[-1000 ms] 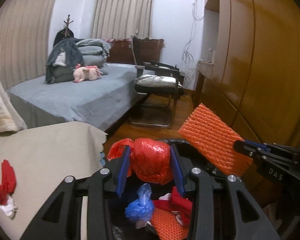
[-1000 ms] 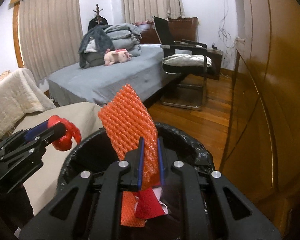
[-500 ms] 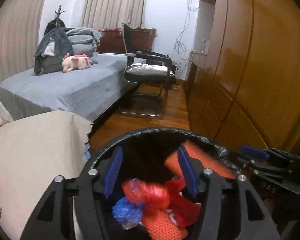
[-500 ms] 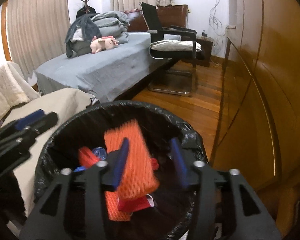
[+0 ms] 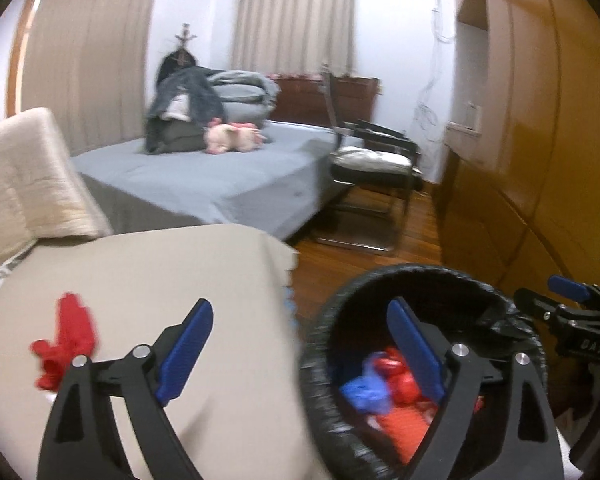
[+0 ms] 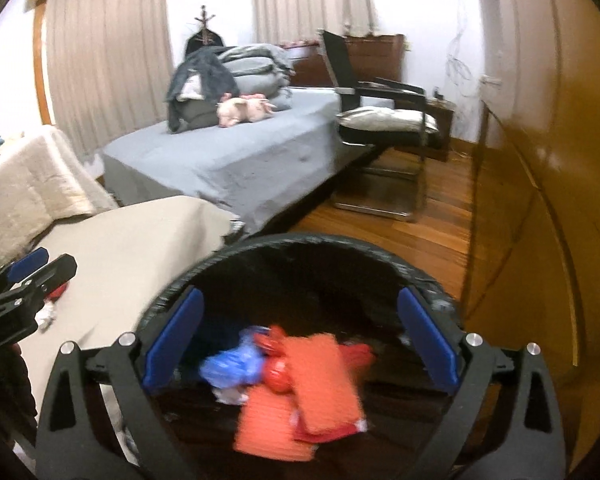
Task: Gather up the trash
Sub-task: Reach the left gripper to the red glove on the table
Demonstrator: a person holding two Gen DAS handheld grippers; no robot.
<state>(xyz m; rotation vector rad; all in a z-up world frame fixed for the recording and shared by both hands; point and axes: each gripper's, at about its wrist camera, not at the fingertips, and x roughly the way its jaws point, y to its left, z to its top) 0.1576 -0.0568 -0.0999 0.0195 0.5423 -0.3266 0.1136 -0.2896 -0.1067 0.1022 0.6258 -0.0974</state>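
Observation:
A black-lined trash bin (image 6: pixel 312 242) stands beside a beige-covered table (image 5: pixel 160 272). Inside it lie orange foam nets (image 6: pixel 320 380), a red bag (image 6: pixel 276 372) and a blue bag (image 6: pixel 232 364); the same pile shows in the left wrist view (image 5: pixel 384 384). My right gripper (image 6: pixel 300 340) is open and empty above the bin. My left gripper (image 5: pixel 300 348) is open and empty, straddling the bin's left rim (image 5: pixel 316 344). A red scrap (image 5: pixel 66 340) with a white bit lies on the table at the left, and shows partly in the right wrist view (image 6: pixel 58 292).
A grey bed (image 5: pixel 204 176) with folded bedding and a pink plush toy lies beyond the table. A black chair (image 5: pixel 372 160) stands by it on the wooden floor. A wooden wardrobe (image 5: pixel 540 140) runs along the right. A cream blanket (image 5: pixel 24 184) is at left.
Both grippers opened and dropped the red bag and the orange net into the bin. The left gripper then swung left toward the table; both jaws opened wider.

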